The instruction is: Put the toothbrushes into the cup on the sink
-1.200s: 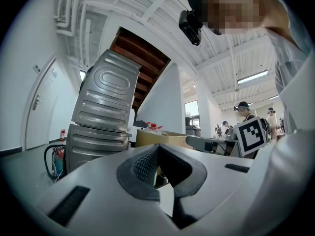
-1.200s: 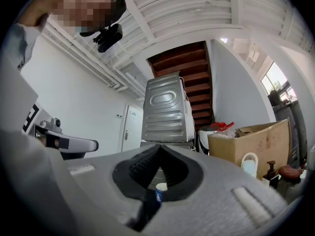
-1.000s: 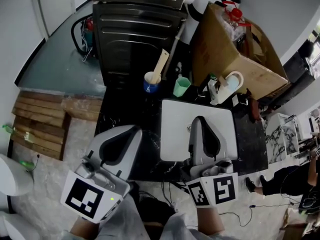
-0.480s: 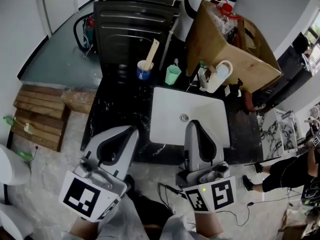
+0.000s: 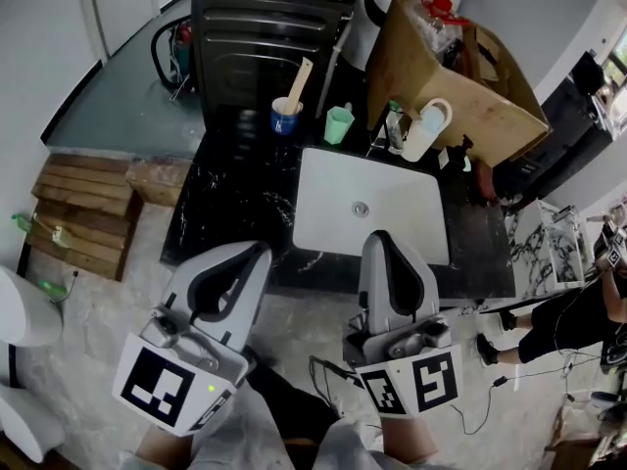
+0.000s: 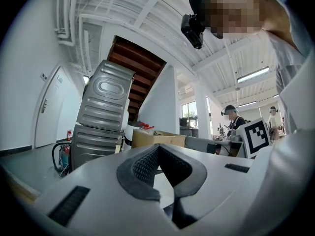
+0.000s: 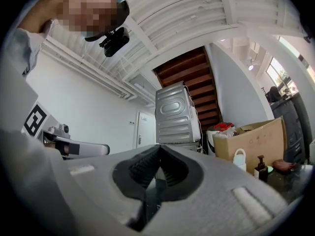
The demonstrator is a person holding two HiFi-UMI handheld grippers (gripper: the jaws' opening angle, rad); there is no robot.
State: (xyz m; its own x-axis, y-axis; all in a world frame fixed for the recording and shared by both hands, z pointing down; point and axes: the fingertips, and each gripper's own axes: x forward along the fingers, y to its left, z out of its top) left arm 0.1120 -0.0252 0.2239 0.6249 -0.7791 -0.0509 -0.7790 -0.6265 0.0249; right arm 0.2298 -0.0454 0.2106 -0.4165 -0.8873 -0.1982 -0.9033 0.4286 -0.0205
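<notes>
On the black marble counter (image 5: 235, 199) a blue cup (image 5: 285, 117) stands behind the white sink (image 5: 333, 213), with a pale wooden handle (image 5: 300, 78) leaning out of it. A green cup (image 5: 338, 124) stands just to its right. My left gripper (image 5: 259, 250) is shut and empty, its tip at the counter's front edge, left of the sink. The right gripper (image 5: 383, 237) is also shut and empty, its tip over the sink's front rim. In the left gripper view the jaws (image 6: 158, 146) meet with nothing between; likewise in the right gripper view (image 7: 158, 147).
Stacked grey washing machines (image 5: 269, 37) rise behind the counter. A cardboard box (image 5: 460, 76) and a white jug (image 5: 428, 128) sit at the back right. Wooden pallets (image 5: 83, 213) lie on the floor at left. Another person (image 5: 578, 321) is at the right edge.
Both grippers have drawn back from the counter toward me. The right gripper was over the sink basin and is now at its front rim. Both stayed shut.
</notes>
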